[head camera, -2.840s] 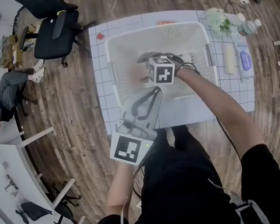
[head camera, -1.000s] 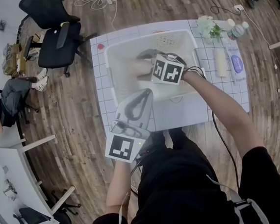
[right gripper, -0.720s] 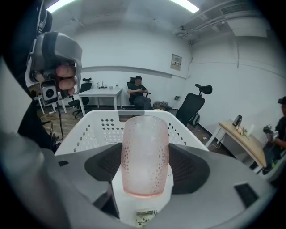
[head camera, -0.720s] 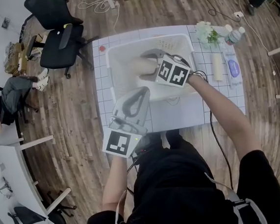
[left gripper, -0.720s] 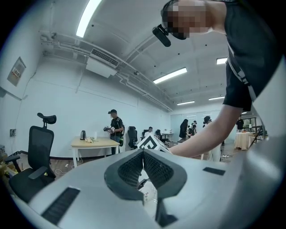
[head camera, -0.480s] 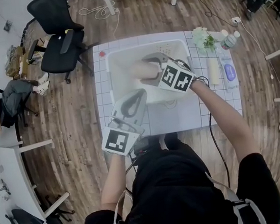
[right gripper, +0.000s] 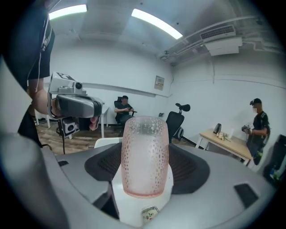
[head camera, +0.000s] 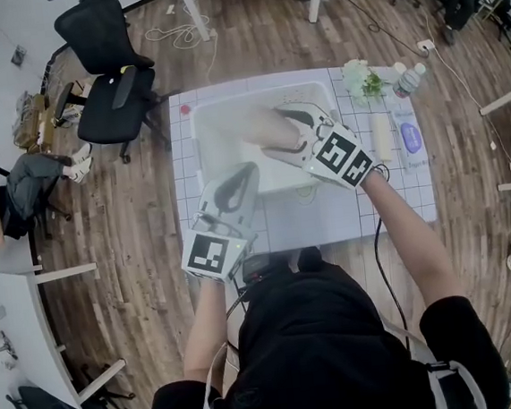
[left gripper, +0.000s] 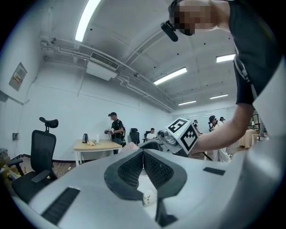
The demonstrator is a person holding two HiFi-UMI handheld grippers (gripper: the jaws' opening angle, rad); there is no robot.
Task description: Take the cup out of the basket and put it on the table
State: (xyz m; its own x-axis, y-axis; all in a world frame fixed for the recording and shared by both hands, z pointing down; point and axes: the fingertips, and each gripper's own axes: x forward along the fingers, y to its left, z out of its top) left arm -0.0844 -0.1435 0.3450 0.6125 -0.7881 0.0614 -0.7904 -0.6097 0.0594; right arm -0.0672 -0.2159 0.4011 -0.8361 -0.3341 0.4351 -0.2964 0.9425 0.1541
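Right claw (head camera: 291, 129): closed on the cup, one jaw pressing each side of it; marker cube over the basket's near right corner.
Cup (right gripper: 145, 154): pink, frosted, dimpled; clamped between the right jaws; held in the air, over the basket's right half as seen from the head view; not on the bench.
Left claw (left gripper: 143, 162): jaws pressed together with nothing between them; hovering over the basket's near left corner, tip pointing toward the far edge.
Basket (head camera: 217, 131): white, on the bench's far left part, well apart from the right edge.
Bench (head camera: 328, 214): white, marked with a grid.
Flowers (head camera: 359, 79): at the far right corner, near a bottle (head camera: 408, 76).
Right edge: a pale tube (head camera: 381, 137) and a flat pack (head camera: 409, 132) lying side by side; print too small to read.
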